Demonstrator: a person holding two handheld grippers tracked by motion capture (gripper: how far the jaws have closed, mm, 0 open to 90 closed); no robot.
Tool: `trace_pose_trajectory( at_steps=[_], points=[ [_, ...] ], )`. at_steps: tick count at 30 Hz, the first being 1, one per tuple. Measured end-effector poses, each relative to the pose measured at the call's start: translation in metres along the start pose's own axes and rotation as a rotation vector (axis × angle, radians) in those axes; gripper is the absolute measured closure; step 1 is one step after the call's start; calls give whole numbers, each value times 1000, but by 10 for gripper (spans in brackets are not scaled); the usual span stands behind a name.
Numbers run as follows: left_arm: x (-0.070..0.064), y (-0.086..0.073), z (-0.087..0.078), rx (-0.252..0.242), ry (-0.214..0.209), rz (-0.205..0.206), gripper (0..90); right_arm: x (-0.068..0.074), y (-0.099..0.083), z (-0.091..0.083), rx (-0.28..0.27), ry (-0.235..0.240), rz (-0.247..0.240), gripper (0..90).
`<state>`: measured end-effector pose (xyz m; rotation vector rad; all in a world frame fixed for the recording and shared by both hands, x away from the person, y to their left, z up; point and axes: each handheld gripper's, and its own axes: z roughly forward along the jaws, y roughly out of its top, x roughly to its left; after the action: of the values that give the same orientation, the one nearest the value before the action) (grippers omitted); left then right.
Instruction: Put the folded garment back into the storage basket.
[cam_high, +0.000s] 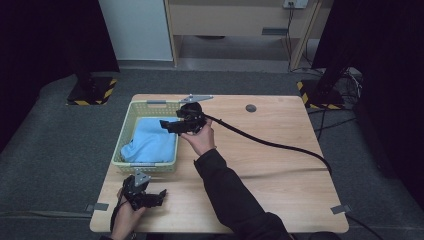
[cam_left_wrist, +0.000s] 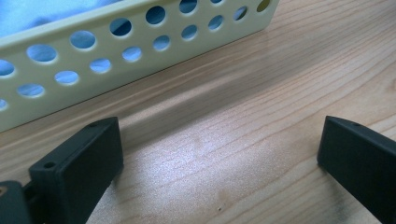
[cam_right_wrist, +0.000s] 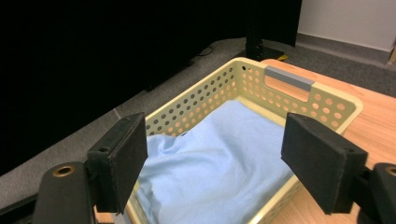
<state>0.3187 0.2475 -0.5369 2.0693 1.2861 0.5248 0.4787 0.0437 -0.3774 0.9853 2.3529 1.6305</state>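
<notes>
Right gripper (cam_high: 172, 125): I held it over the basket's (cam_high: 150, 163) right rim, jaws spread, gripping nothing.
Left gripper (cam_high: 159, 196): I kept it low over the table (cam_high: 270, 175) near the basket, jaws apart, empty.
Blue cloth (cam_high: 150, 141): lay crumpled inside the basket.

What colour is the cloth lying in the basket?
Light blue. The cloth in the pale yellow basket shows best in the right gripper view.

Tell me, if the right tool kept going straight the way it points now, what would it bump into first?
Most likely the blue cloth lying in the yellow basket. The right tool hangs open over the basket's edge, aimed down at the cloth, with nothing in between as far as its view shows; the exact depth is hard to judge.
</notes>
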Motion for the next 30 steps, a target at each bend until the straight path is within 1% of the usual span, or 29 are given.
trace_pose_trajectory(
  at_steps=[5,7,10,12,13,15,17,18,20,22,24,28,30],
  points=[
    [0,0,0,0,1,0,0,7,2,-13,4,9,-50,206],
    [0,0,0,0,0,0,0,10,3,-20,5,13,-62,202],
    [0,0,0,0,0,0,0,13,5,-28,8,8,-83,194],
    [0,0,0,0,0,0,0,14,6,-35,22,2,-102,178],
    [0,0,0,0,0,0,0,14,6,-35,22,2,-102,178],
    [0,0,0,0,0,0,0,15,6,-39,29,-8,-124,172],
    [0,0,0,0,0,0,0,14,6,-44,17,0,-123,172],
    [0,0,0,0,0,0,0,11,6,-50,13,15,-104,170],
    [0,0,0,0,0,0,0,10,6,-53,15,10,-105,165],
    [0,0,0,0,0,0,0,10,6,-59,21,-17,-132,161],
    [0,0,0,0,0,0,0,12,7,-64,20,-24,-146,154],
    [0,0,0,0,0,0,0,16,9,-74,-2,-14,-153,149],
    [0,0,0,0,0,0,0,17,9,-77,-5,-18,-155,144]
  ],
)
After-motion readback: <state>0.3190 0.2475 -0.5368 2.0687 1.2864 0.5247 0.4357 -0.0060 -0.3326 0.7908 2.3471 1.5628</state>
